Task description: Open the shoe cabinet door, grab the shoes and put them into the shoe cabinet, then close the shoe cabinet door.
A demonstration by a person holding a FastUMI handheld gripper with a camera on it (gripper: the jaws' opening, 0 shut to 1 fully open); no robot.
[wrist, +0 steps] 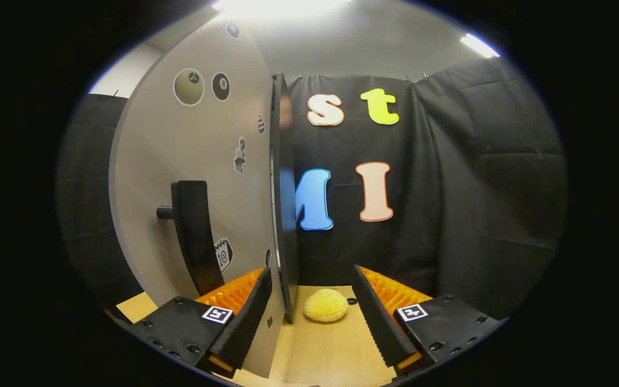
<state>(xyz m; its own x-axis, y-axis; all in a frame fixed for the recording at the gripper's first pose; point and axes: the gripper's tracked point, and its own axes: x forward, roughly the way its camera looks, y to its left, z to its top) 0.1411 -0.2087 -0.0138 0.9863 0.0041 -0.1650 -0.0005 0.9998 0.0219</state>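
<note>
Your gripper (309, 317) is spread wide, the cabinet door's (202, 161) edge between its fingers, a yellow slipper (325, 305) just ahead.

Gripper view: one fisheye camera, mounted on the hand-held gripper (312, 317), looking forward along its two fingers (245, 317). Jaws stand apart. Height: low, just above the wooden table (325, 349), facing level toward the black cloth wall at the back. Nearness: very close to the cabinet door (202, 177), which stands edge-on just ahead of the left finger, its pale face and black handle (194, 236) turned to the lens. Also in frame: a yellow shoe (325, 305) on the table just beyond the fingers; ceiling lights (479, 45) above.
</note>
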